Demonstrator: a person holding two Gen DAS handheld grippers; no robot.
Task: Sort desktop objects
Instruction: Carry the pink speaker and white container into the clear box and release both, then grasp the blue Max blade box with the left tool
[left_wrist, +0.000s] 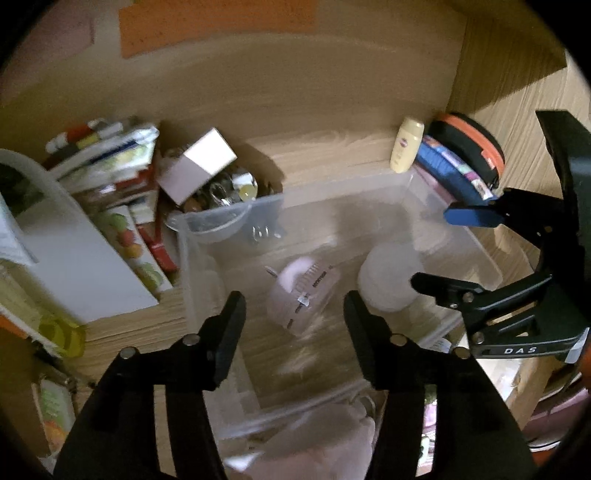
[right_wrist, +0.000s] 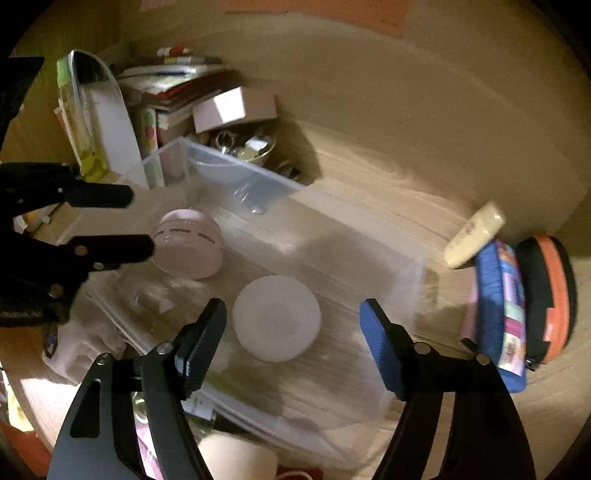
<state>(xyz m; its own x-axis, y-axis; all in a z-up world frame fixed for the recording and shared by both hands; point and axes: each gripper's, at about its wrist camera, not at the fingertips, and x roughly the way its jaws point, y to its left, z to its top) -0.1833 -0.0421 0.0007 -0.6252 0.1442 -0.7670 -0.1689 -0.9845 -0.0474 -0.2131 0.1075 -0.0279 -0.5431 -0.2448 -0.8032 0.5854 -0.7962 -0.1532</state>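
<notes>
A clear plastic bin (left_wrist: 229, 218) (right_wrist: 258, 177) stands on the wooden desk. Inside it lie a pink round device (left_wrist: 299, 295) (right_wrist: 188, 251) and a white round disc (left_wrist: 388, 280) (right_wrist: 277, 317). My left gripper (left_wrist: 295, 321) is open and empty above the bin, over the pink device; it also shows in the right wrist view (right_wrist: 136, 221). My right gripper (right_wrist: 293, 328) is open and empty above the white disc; it also shows in the left wrist view (left_wrist: 439, 251). A yellow bottle (left_wrist: 406, 144) (right_wrist: 472, 236) stands behind the bin.
A blue pouch (right_wrist: 498, 314) and an orange-and-black case (left_wrist: 476, 147) (right_wrist: 554, 295) lean at the right. A pile of books and boxes (left_wrist: 122, 177) and a bowl of small items (left_wrist: 225, 192) (right_wrist: 243, 147) stand at the left. A wooden wall closes the back.
</notes>
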